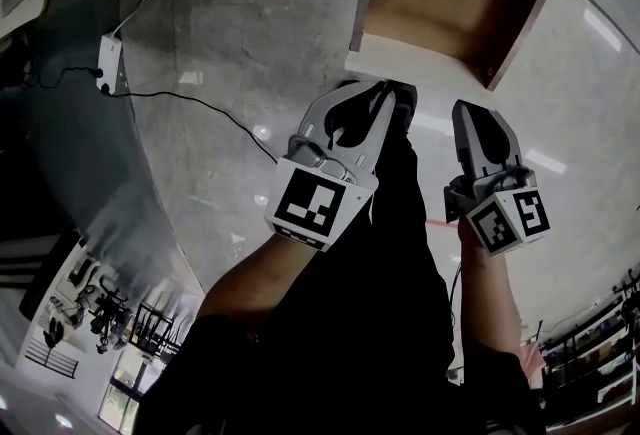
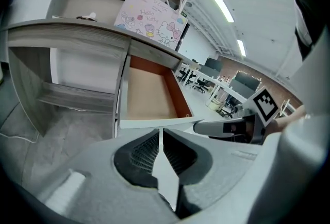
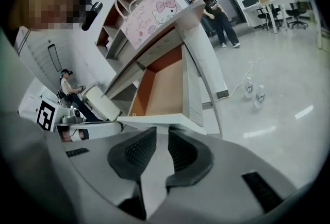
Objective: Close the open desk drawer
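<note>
The desk drawer [image 1: 420,58] stands pulled out, with a white front panel and a bare brown bottom [image 2: 149,94]. In the head view my left gripper [image 1: 385,98] hangs just below the front panel. My right gripper [image 1: 475,118] is beside it to the right and a little further from the drawer. The left gripper [image 2: 161,138] has its dark ribbed pads together with nothing between them, and the panel edge [image 2: 154,123] lies right beyond its tips. The right gripper [image 3: 161,148] shows a narrow empty gap, with the drawer front [image 3: 154,121] close ahead.
A pink cartoon paper bag [image 2: 152,14] stands on the desk top above the drawer. A power strip [image 1: 108,58] with a black cable lies on the floor at left. Two bottles [image 3: 255,91] stand on the floor to the right of the desk, and people [image 3: 219,12] stand far behind.
</note>
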Demonstrator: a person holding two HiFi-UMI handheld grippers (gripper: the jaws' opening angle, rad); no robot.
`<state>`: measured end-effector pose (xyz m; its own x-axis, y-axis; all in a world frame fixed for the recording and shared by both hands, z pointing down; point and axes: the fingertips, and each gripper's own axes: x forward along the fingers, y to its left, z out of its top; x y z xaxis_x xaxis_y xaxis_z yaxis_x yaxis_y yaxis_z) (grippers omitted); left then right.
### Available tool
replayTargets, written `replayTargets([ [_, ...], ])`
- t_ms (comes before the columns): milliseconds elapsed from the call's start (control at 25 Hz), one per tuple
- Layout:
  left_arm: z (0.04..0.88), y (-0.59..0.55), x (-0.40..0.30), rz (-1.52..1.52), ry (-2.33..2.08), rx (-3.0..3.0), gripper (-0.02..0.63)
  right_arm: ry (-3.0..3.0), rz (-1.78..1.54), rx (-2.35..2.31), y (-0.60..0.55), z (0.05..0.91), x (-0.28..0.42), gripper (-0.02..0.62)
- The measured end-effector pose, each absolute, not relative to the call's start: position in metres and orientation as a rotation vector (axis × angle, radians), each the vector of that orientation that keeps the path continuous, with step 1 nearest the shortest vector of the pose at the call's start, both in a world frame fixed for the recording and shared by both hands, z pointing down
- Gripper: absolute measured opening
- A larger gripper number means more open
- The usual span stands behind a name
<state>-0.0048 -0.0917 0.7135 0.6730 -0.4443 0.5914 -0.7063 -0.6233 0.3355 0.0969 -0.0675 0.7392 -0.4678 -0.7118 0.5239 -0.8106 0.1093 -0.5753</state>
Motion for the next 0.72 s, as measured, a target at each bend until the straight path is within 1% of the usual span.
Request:
replayTargets([
  [80,0.714,-0.092,0.0,0.615,-0.872,2.338,0.009,-2.236,1.335,1.582,-0.071,0.741,0.097,0.054],
  [160,0.714,-0.093,0.003,0.605,-0.864,2.342,0.009,-2.233,1.352,1.604,-0.073,0.741,0.097,0.038],
  [400,0.717,-0.093,0.006,0.607,-0.86,2.377,0.009,-2.211,1.301,1.726,-0.081,0.736,0.113,0.038],
  [720,0.718,-0.105,0.02,0.609,-0.854,2.429,0.009,-2.287,1.221,1.695,-0.089,0.72,0.12,0.038],
])
